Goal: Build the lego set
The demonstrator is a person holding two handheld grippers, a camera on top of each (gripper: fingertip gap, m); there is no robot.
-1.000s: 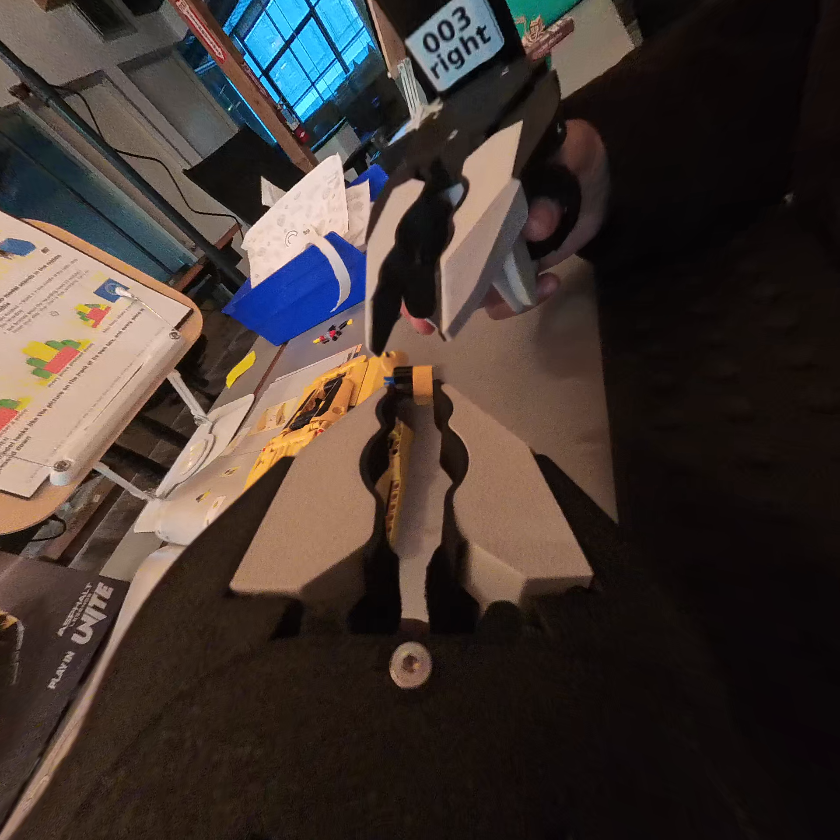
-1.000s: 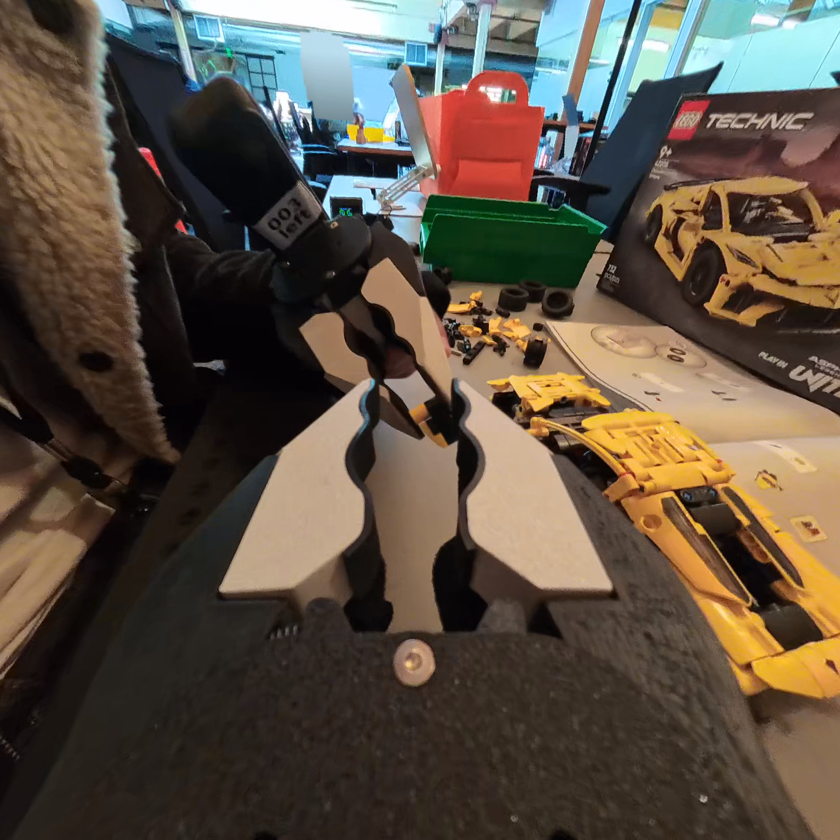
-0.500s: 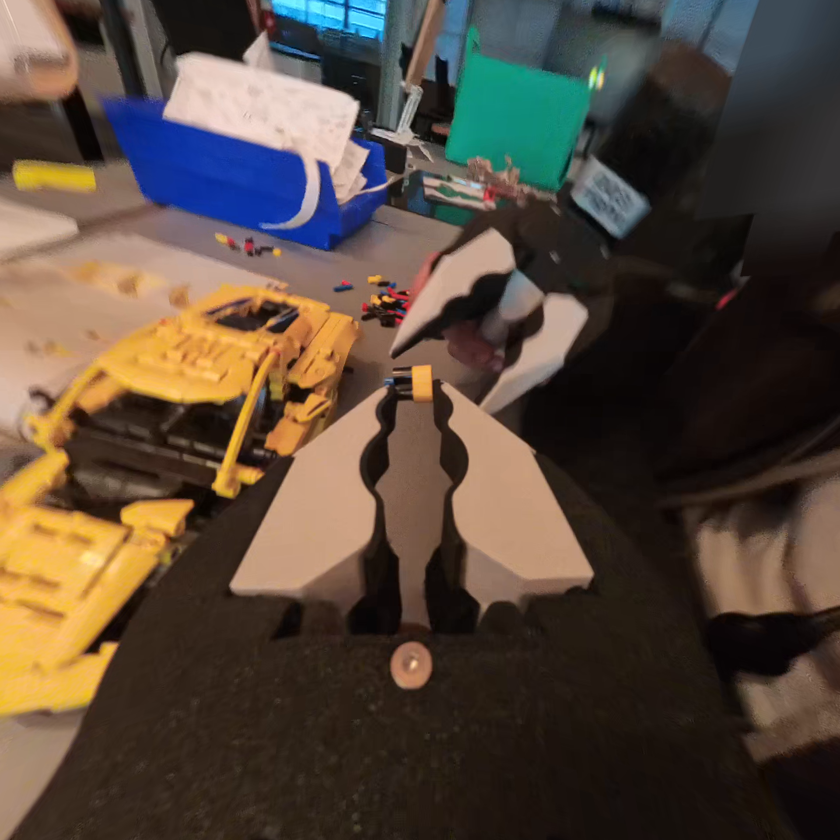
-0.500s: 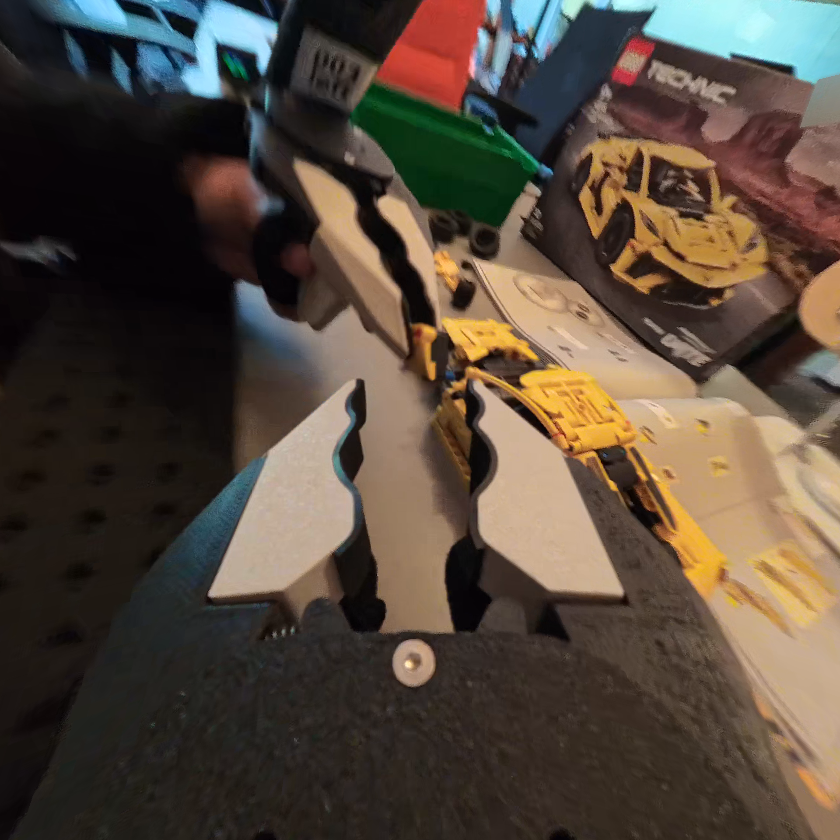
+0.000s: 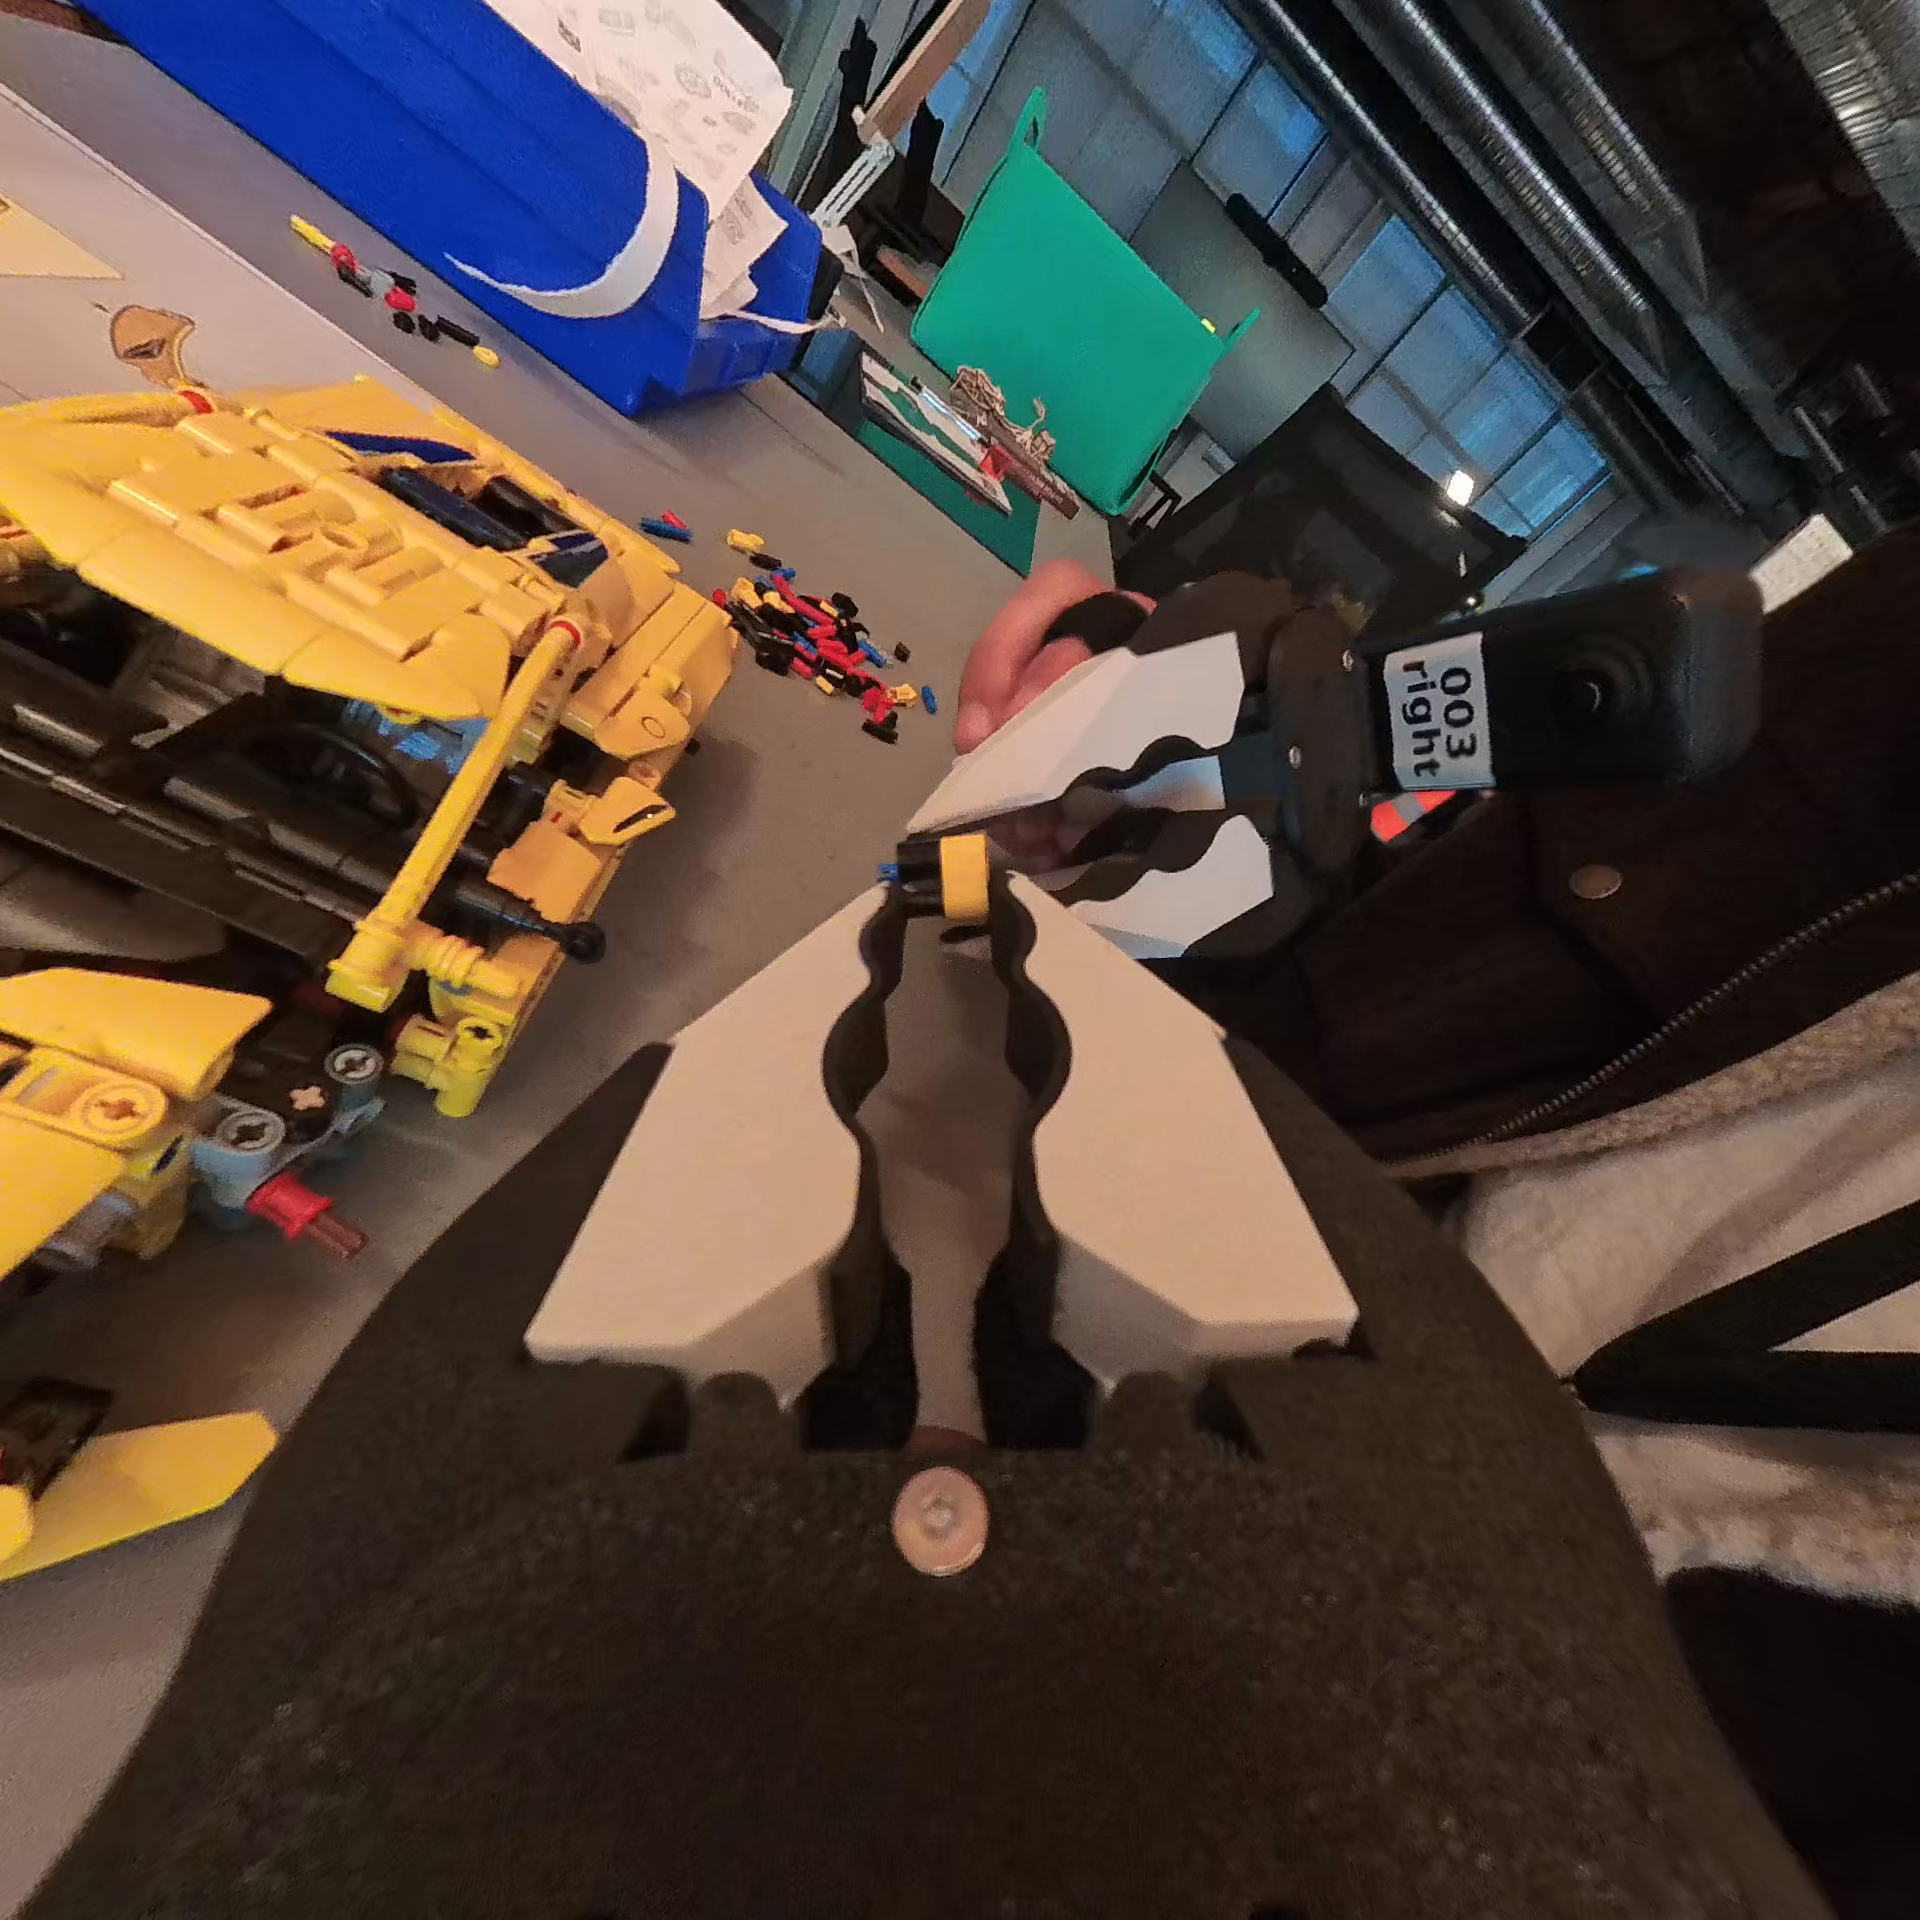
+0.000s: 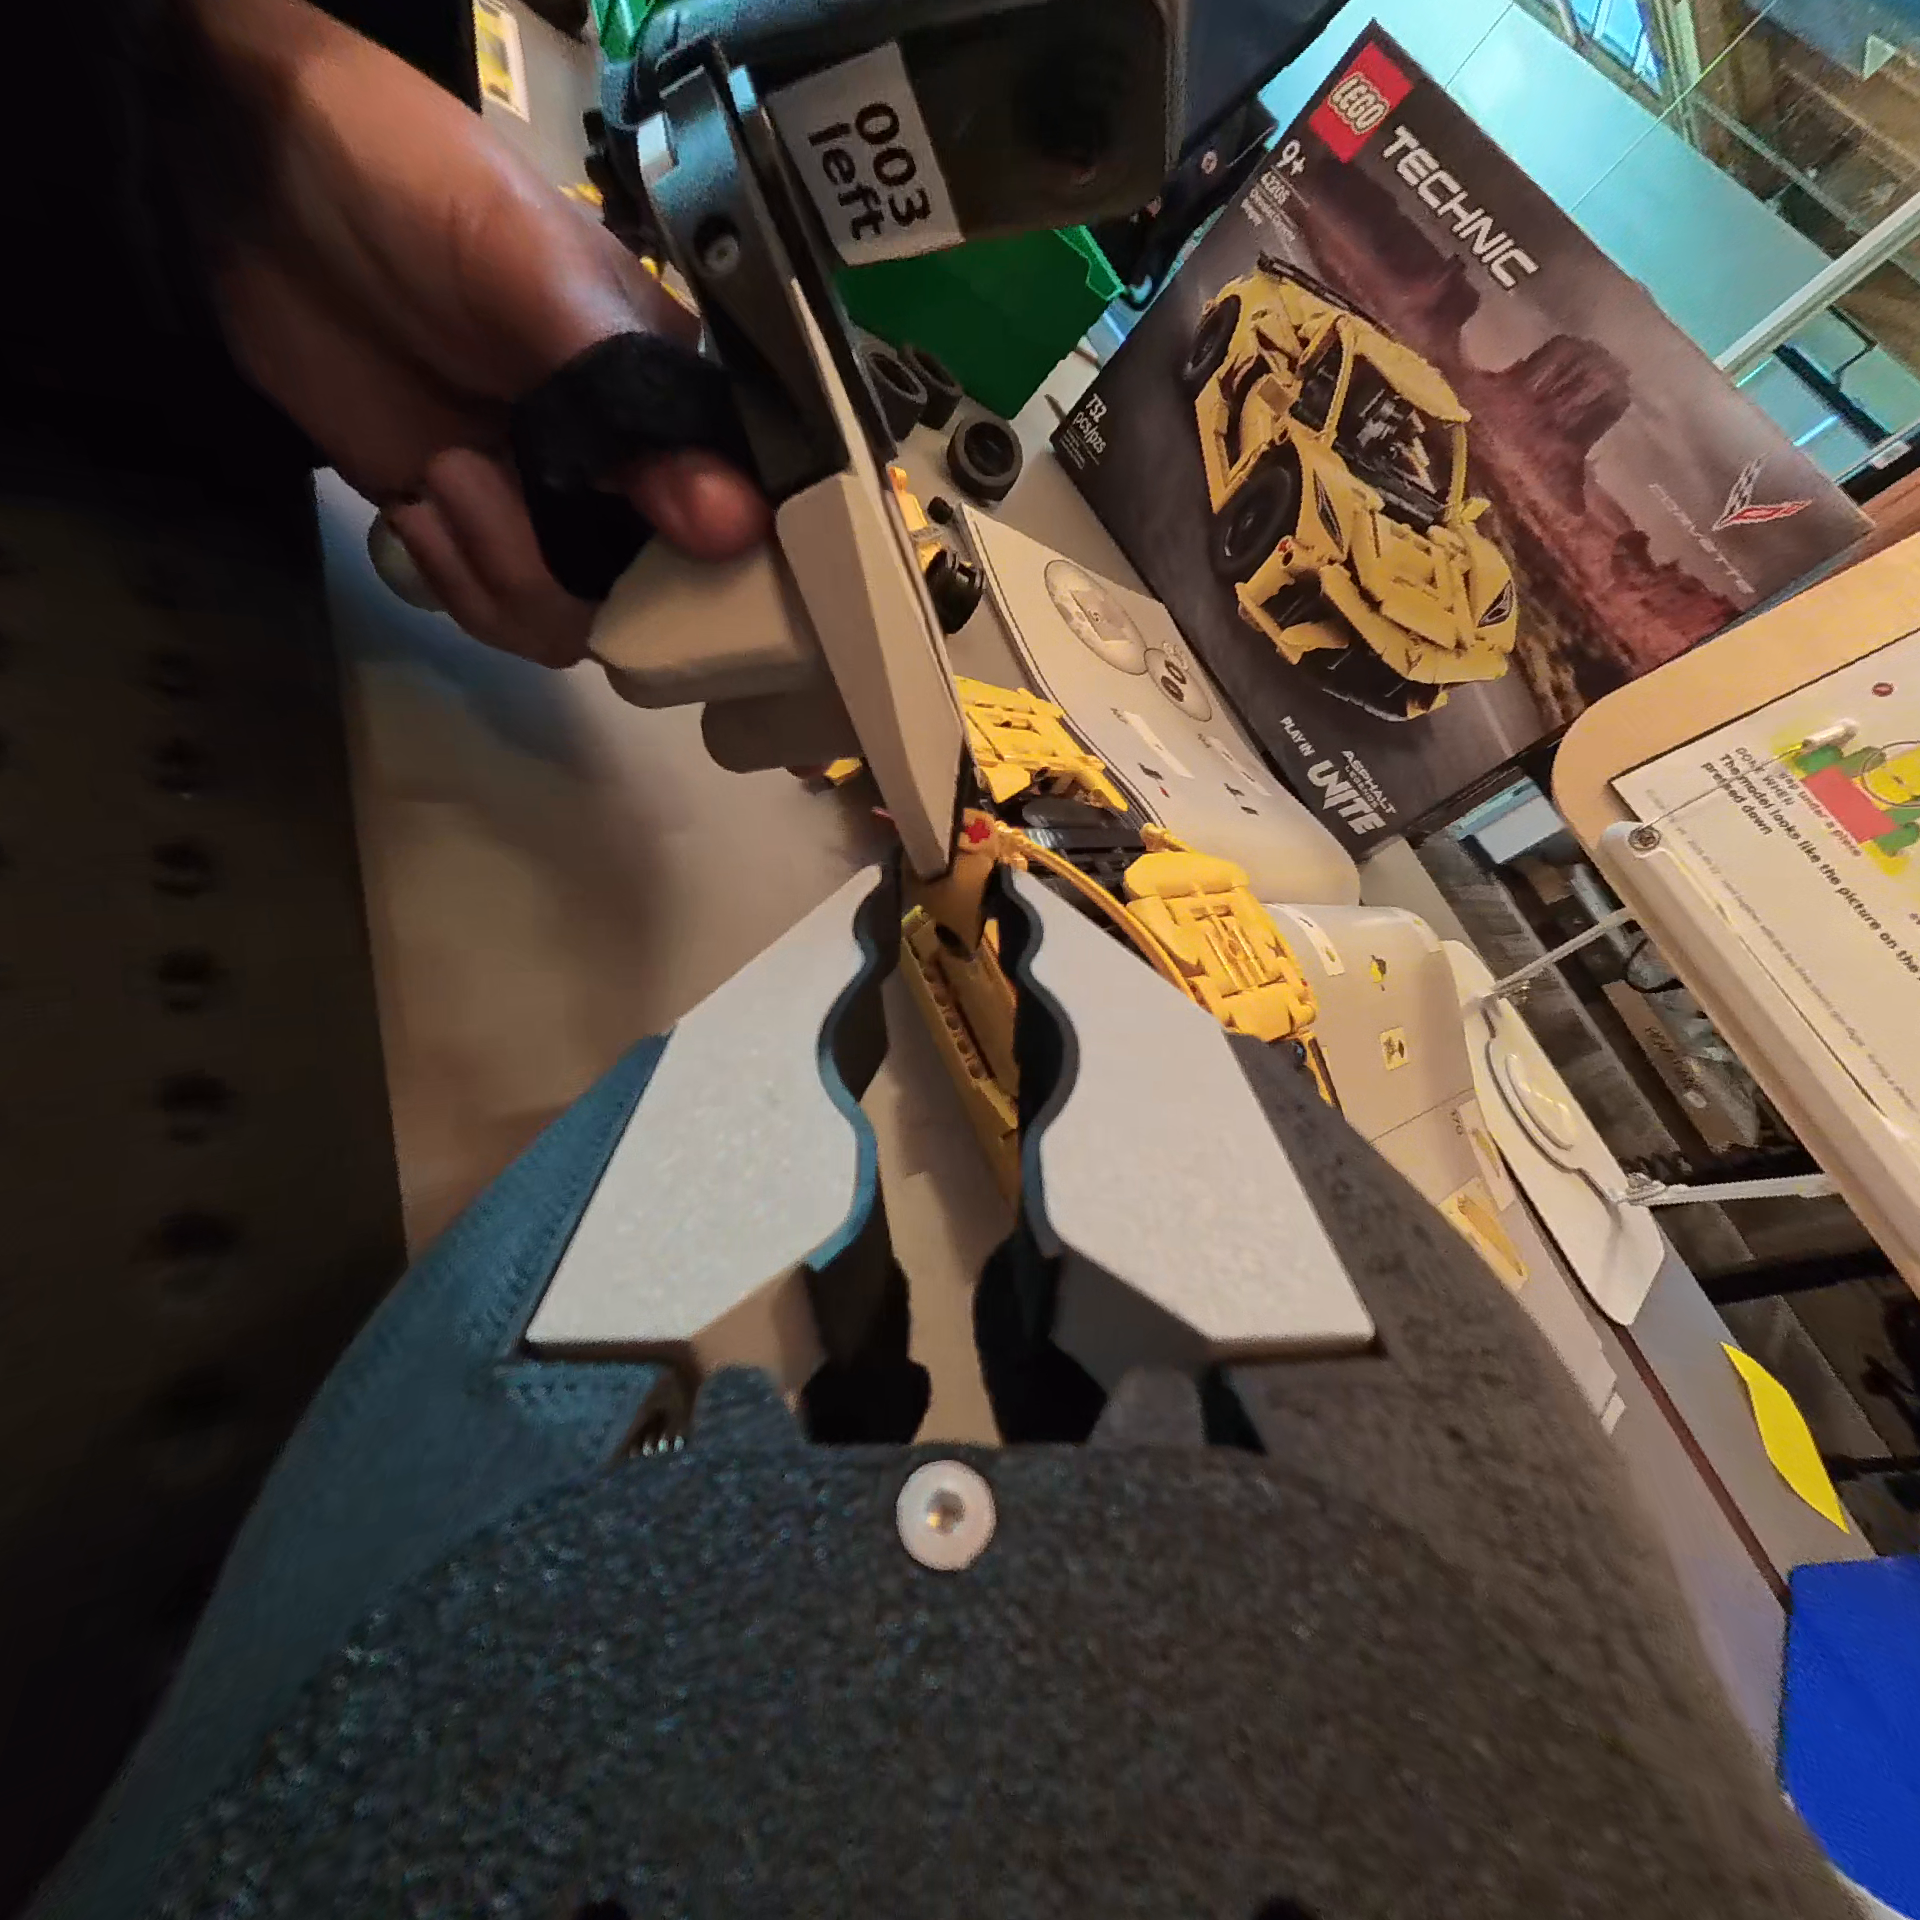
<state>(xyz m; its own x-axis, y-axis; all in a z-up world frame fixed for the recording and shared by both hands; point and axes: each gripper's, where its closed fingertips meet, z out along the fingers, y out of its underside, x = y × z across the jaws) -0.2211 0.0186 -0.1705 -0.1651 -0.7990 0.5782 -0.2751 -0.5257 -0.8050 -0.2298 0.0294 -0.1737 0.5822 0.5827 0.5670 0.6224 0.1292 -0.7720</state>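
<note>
My left gripper (image 5: 940, 896) is shut on a small yellow piece (image 5: 961, 878) with black pins and a blue pin, held at its fingertips above the grey table (image 5: 769, 831). My right gripper (image 6: 948, 891) meets it tip to tip and is shut on the same yellow piece (image 6: 971, 902); one left finger (image 6: 914, 790) comes down from above between my right pads. In the left wrist view the right gripper (image 5: 971, 847) reaches in from the right, one finger above the piece and one below. The part-built yellow car (image 5: 312, 582) lies to the left; it also shows in the right wrist view (image 6: 1216, 925).
A pile of small loose pieces (image 5: 821, 644) and a blue bin (image 5: 499, 156) lie beyond the car. A yellow sub-assembly (image 5: 94, 1101) sits at the lower left. The set's box (image 6: 1403, 416), an instruction sheet (image 6: 1143, 644), black tyres (image 6: 982, 457) and a green bin (image 6: 966, 301) stand behind. Only a small space, under 4 cm, lies between the two pairs of fingers.
My right gripper opened wide, swung round to face the left one and closed on the yellow piece. My left gripper kept its hold on the piece throughout and turned toward the car.
</note>
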